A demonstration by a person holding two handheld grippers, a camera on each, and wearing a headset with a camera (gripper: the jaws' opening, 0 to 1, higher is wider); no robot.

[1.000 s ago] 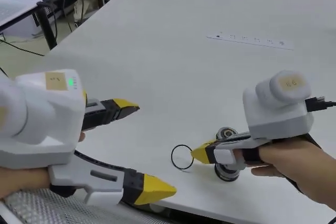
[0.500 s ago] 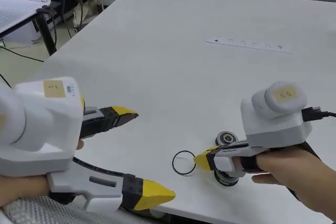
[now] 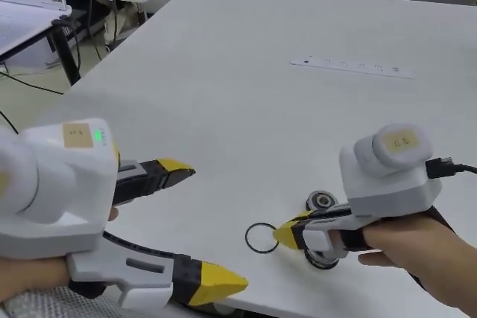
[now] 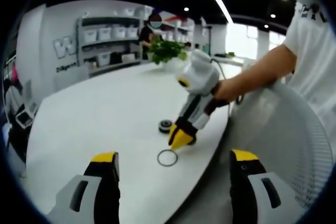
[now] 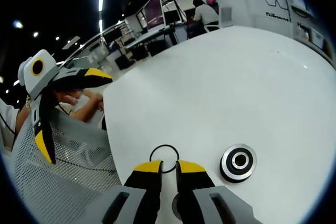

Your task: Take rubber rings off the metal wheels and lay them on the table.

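- tabletop [image 3: 223, 72]: white, wide, mostly bare; the work sits at its near edge, close to the person, presumably so both hands reach it without stretching
- mesh chair back [image 5: 68, 182]: seen in the right gripper view just below that near edge; the person is tucked in tight to the work
- left tongs [image 3: 207, 226]: spread wide with nothing between them, held off the near-left edge, well apart from the parts and pointing towards them; reads as standing by, ready to steady whatever is worked next
- right tongs [image 5: 169, 167]: drawn nearly together, only a slim gap, tips down at the tabletop on the near arc of the rubber ring [image 3: 247, 237]; cannot tell whether they pinch it or merely touch it; the low, flat reach suits laying a thin loop down rather than dropping it
- metal wheels: first wheel [image 3: 322, 200] lies flat just beyond the right tongs, silver face, dark band round the rim, possibly a ring yet to come off, not certain; second wheel [image 3: 322, 258] sits partly under the body of the right tongs, detail hidden
- rubber ring: thin black loop, flat on the tabletop just left of both wheels and clear of them; set in open space, likely so it is easy to see and out of the way of the next wheel; judgement: one ring off, at least one wheel left to check
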